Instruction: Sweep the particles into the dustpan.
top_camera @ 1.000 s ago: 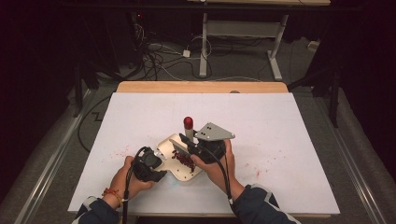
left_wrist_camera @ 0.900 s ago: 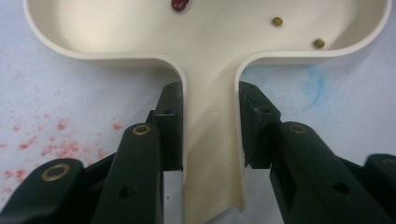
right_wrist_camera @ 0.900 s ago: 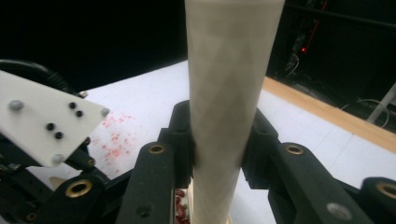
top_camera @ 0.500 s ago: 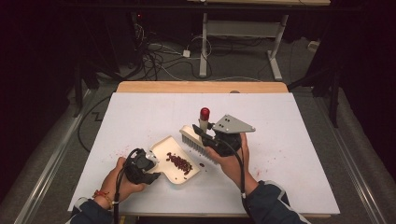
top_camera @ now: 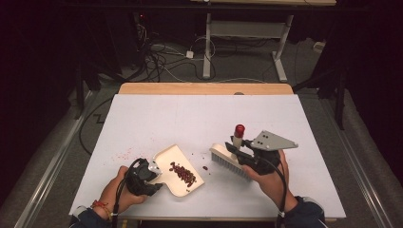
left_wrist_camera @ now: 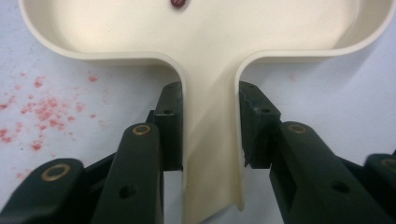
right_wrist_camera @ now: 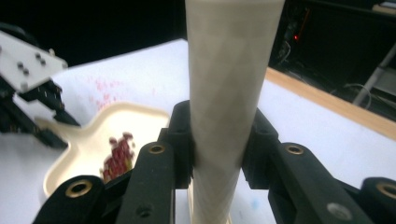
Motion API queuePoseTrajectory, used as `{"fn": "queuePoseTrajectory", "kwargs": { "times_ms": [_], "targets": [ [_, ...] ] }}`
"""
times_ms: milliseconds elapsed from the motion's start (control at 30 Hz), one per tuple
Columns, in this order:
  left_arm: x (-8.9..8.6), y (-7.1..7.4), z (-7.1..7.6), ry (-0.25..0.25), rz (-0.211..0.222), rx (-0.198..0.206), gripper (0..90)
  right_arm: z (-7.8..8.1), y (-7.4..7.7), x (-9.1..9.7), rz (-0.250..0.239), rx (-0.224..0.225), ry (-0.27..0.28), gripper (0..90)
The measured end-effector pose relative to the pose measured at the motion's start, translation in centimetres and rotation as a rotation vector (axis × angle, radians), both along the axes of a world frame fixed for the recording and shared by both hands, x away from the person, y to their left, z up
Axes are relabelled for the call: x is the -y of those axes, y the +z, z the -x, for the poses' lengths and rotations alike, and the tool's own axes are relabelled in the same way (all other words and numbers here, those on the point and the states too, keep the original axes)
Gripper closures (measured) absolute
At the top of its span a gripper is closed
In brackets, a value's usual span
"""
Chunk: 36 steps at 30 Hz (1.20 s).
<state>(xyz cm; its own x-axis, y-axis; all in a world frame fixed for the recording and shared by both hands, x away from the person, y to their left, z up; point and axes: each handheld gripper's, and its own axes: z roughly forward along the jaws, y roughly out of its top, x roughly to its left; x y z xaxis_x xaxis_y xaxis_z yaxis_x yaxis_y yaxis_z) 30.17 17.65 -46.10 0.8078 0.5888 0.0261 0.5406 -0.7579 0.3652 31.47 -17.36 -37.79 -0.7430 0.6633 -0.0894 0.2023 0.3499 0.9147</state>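
Dustpan and brush sitting apart on the white table.

The left gripper is clamping the dustpan by its handle at near left, handle pointing near-left, mouth opening far-right, red beans lying inside. The right gripper is squeezing the brush by its handle, red tip rising upward, bristles facing down. One stray bean is lying between them.

White table: dustpan, stray beans.
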Motion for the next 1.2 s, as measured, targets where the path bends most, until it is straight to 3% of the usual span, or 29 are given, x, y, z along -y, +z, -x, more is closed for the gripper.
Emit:
{"fn": "queuePoseTrajectory", "kwargs": {
  "times_ms": [67,167,500,700,900,967,1100,1200],
  "targets": [
    [0.2,0.0,0.1,0.001,-0.002,-0.001,63.8,0.6,-0.4,1.0,-0.002,-0.042,0.009,69.7],
    [0.4,-0.1,0.1,0.002,0.002,0.000,63.8,1.1,-0.6,0.9,-0.002,-0.053,0.027,69.7],
    [1.2,-0.2,0.0,0.018,0.008,-0.002,63.8,3.7,-1.3,-3.7,0.014,-0.001,0.083,69.7],
    [1.2,-0.2,-0.1,0.019,0.012,-0.007,63.8,3.8,-1.2,-4.0,-0.010,0.011,0.099,69.8],
    [1.1,-0.1,0.0,0.021,0.016,-0.008,63.8,3.9,-0.6,-3.0,-0.055,0.022,0.093,69.8],
    [1.0,-0.1,0.0,0.022,0.014,-0.007,63.8,3.7,0.0,-1.9,-0.076,0.047,0.064,69.7],
    [0.9,-0.1,0.0,0.022,0.013,-0.008,63.8,3.2,0.1,-1.1,-0.068,0.062,0.018,69.7],
    [0.9,-0.2,-0.1,0.024,0.013,-0.010,63.8,2.1,-0.8,-1.5,-0.025,0.072,-0.016,69.7]
  ]
}}
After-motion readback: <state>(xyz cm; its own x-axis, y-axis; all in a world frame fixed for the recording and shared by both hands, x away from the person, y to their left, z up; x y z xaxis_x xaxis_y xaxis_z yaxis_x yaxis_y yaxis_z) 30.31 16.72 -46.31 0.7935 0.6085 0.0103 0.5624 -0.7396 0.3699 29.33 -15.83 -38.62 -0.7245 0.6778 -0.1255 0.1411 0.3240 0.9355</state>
